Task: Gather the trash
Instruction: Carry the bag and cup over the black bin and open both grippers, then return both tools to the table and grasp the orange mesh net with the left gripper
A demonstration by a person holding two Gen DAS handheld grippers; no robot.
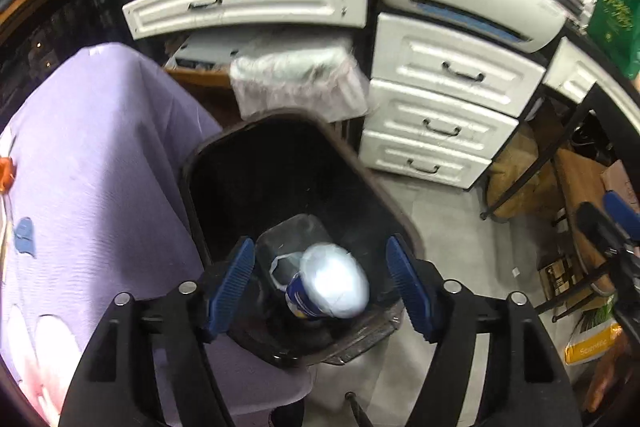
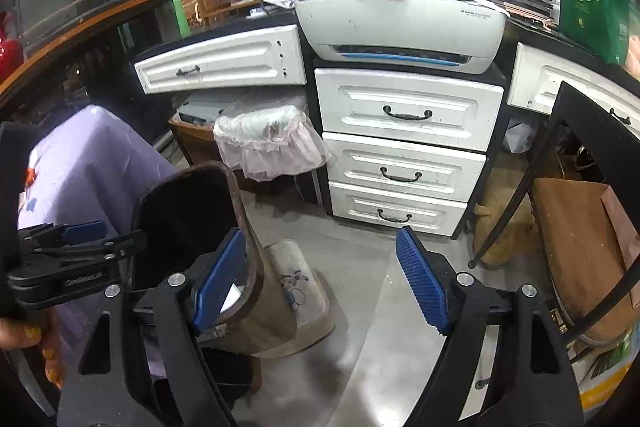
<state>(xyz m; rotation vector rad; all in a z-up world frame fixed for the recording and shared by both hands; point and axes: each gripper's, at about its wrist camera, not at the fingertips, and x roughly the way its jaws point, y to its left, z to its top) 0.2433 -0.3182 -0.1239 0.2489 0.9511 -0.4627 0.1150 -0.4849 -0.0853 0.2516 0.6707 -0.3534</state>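
The brown bin [image 1: 304,223] stands on the floor beside the purple cloth [image 1: 100,163]. A blurred white cup [image 1: 332,287] sits inside it, below my left gripper [image 1: 320,283], jaws wide, holding nothing. My right gripper [image 2: 320,279] hangs beside the bin, wide open, empty.

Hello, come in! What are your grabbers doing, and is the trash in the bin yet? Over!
Left gripper open above dark bin. Blurred white cup between the jaws, untouched, over the bin. Right gripper open, empty. Nothing blocking.
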